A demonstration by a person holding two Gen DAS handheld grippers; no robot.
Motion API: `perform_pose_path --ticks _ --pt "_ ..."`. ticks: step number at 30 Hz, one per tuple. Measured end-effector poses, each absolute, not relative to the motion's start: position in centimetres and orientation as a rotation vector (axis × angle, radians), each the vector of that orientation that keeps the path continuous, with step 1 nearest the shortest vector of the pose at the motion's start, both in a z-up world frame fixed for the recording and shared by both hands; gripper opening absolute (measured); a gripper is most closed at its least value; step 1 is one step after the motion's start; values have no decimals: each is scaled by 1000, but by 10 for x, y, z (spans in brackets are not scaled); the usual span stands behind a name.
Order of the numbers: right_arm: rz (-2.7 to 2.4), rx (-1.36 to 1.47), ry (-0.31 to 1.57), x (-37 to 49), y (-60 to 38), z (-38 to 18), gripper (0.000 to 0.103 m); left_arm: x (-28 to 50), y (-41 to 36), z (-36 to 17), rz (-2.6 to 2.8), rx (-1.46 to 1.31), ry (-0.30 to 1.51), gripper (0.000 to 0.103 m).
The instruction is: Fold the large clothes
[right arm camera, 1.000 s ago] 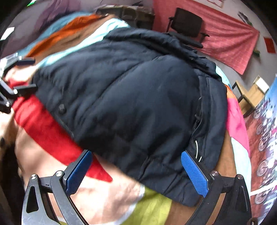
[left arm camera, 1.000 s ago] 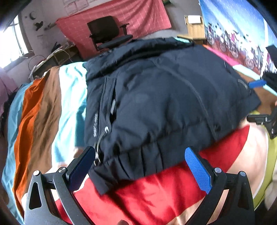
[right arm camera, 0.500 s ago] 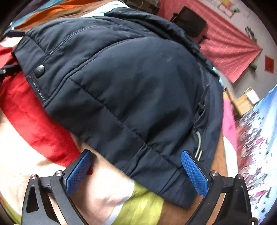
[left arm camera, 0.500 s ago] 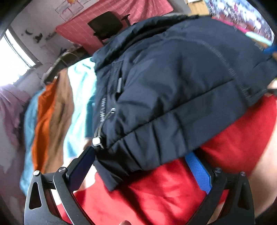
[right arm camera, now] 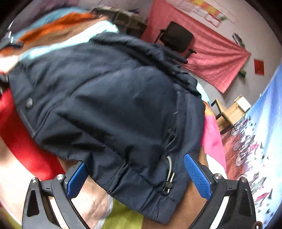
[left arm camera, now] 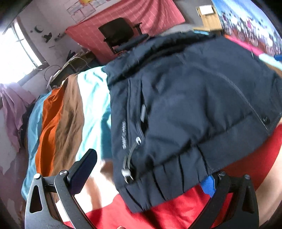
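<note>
Both claws spread wide at the jacket's hem, neither one gripping!

Left claw (left arm camera: 146, 173) hangs released over the near-left corner of the jacket (left arm camera: 185, 109); right claw (right arm camera: 139, 178) straddles the near-right corner, fingers apart, hem cloth lying loose between them. Folded and puffy, the navy jacket lies on a striped bedspread (left arm camera: 70, 112), chair (left arm camera: 121, 33) behind.

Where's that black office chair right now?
The black office chair stands at the far end of the room, against the pink checked cloth on the wall, beyond the navy jacket. The right view shows it upper right of centre.
</note>
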State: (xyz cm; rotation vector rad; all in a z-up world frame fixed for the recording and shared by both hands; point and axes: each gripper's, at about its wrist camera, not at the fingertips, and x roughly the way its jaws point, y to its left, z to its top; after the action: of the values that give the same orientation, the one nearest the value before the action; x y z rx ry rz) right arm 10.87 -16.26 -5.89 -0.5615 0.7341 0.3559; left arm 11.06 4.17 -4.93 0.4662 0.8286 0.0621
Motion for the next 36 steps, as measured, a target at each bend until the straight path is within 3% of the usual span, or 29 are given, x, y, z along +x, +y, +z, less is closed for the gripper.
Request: perform_pose_path --ticks 8,17,23,36 --pt "466 -221 824 158 -188 3 102 138 55 -7 -55 297 873 101" --pt "504 -96 851 204 -184 36 102 129 43 10 -181 308 862 101" --pt "540 -185 853 199 -171 39 102 111 39 -13 -257 392 915 101" --pt "565 -239 1021 172 -192 -21 102 84 25 -100 -204 870 1016 101"
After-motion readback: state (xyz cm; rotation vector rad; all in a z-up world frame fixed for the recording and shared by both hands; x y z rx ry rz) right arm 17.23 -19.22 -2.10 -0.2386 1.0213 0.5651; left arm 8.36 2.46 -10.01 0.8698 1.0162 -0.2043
